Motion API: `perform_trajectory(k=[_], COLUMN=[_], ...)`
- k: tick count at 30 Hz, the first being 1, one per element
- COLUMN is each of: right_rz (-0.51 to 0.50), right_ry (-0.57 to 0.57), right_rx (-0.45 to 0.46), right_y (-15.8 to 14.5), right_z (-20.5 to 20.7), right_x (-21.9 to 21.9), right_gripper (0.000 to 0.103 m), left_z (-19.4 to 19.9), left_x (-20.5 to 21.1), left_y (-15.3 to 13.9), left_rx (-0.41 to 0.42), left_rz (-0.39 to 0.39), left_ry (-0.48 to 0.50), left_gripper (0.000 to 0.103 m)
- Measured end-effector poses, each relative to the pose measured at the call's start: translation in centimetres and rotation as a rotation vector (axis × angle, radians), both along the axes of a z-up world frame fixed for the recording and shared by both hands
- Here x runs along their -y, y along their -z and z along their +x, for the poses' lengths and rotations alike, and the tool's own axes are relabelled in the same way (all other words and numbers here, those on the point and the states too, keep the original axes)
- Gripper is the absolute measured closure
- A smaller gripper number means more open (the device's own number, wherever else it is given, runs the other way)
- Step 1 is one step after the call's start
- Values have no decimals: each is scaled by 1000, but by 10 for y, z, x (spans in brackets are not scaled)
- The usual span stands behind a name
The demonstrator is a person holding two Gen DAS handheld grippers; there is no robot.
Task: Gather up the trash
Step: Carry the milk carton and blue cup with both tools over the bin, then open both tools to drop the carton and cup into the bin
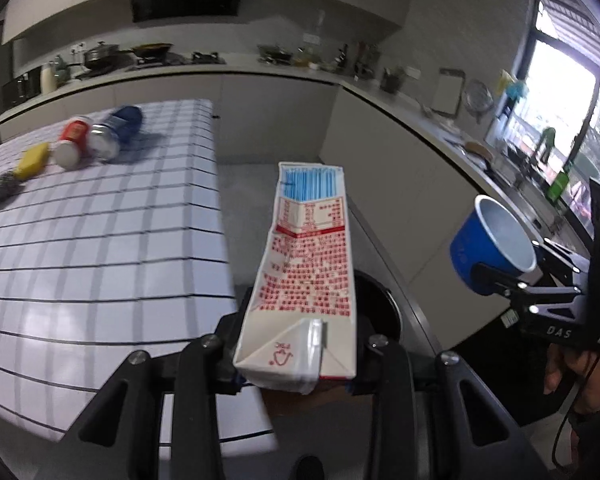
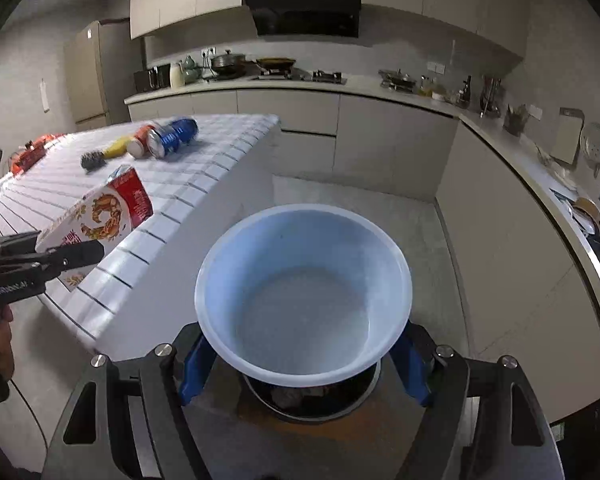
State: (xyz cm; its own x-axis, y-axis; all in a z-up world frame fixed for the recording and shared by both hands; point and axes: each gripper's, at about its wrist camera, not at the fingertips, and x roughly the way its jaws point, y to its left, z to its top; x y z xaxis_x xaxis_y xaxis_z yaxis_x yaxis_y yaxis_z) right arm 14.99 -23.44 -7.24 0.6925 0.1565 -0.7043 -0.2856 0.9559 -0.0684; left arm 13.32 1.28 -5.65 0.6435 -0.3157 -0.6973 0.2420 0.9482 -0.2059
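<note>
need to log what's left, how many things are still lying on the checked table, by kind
cans: 2
yellow sponge: 1
steel scourer: 1
total: 4
Red packaging at the table's far left edge is too cut off to count.

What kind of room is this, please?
Most likely a home kitchen: a range hood hangs above a stove with pans, a long counter runs under wall cabinets, and a fridge stands at the left.
</note>
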Motion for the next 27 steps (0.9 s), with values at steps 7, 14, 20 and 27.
perform_trajectory(k=[7,14,20,27], right_rz=[-44,-82,-99,-164], right_ry=[-67,-158,-214,-316], right_rx=[-62,-132,-200,-246], right_y=[37,79,119,168], right_z=[13,35,56,85], right_x=[28,45,51,39], right_gripper=[25,25,25,13], left_z=[14,29,38,59], left_x=[48,76,93,103], left_y=[38,73,101,153], left_rx=[-90,-179,-243,-367], left_rz=[22,44,44,38], left_ry=[25,-7,-20,-56], left_gripper=[67,67,67,34])
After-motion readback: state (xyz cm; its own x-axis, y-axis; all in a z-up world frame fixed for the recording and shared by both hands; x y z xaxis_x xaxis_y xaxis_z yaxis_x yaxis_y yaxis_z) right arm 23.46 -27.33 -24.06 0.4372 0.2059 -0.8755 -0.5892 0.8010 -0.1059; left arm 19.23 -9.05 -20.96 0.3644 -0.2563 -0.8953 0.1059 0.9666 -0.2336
